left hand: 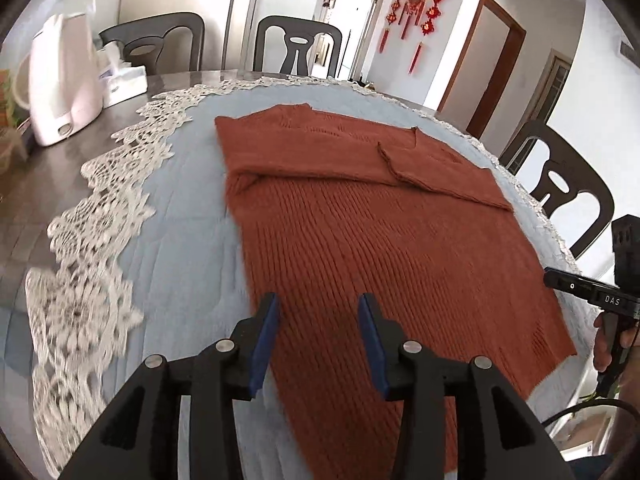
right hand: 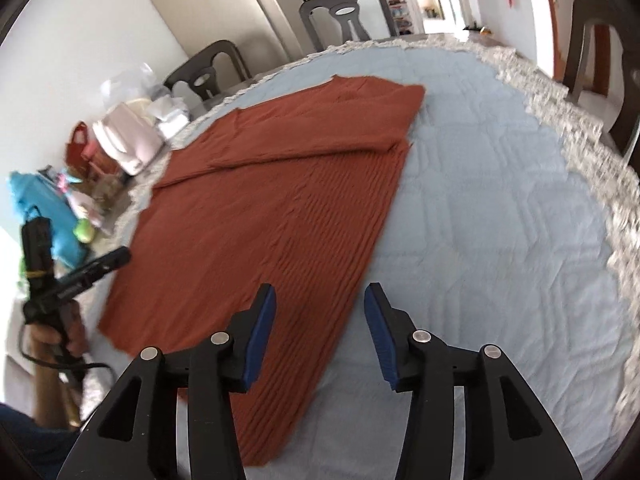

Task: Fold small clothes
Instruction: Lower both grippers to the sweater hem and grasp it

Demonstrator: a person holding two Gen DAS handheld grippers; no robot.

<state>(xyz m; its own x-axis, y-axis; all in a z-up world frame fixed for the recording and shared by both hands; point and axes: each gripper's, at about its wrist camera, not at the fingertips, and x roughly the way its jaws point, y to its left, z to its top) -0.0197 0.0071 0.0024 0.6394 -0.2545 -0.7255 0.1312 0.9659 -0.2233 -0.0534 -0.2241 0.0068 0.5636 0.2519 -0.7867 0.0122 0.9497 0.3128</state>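
Observation:
A rust-orange knit sweater [left hand: 360,220] lies flat on a pale blue quilted cloth [left hand: 188,208], its sleeves folded across the upper body. It also shows in the right wrist view [right hand: 260,184]. My left gripper [left hand: 318,304] is open and empty, just above the sweater's near left hem. My right gripper [right hand: 320,294] is open and empty, above the sweater's near right edge. The right gripper shows at the right edge of the left wrist view [left hand: 592,292]. The left gripper shows at the left of the right wrist view [right hand: 76,276].
The blue cloth has a white lace border [left hand: 96,208] over a dark table [left hand: 24,208]. A white kettle [left hand: 64,80] and a tissue box [left hand: 124,80] stand at the far left. Dark chairs [left hand: 298,48] ring the table. Toys and clutter [right hand: 60,204] sit on the left.

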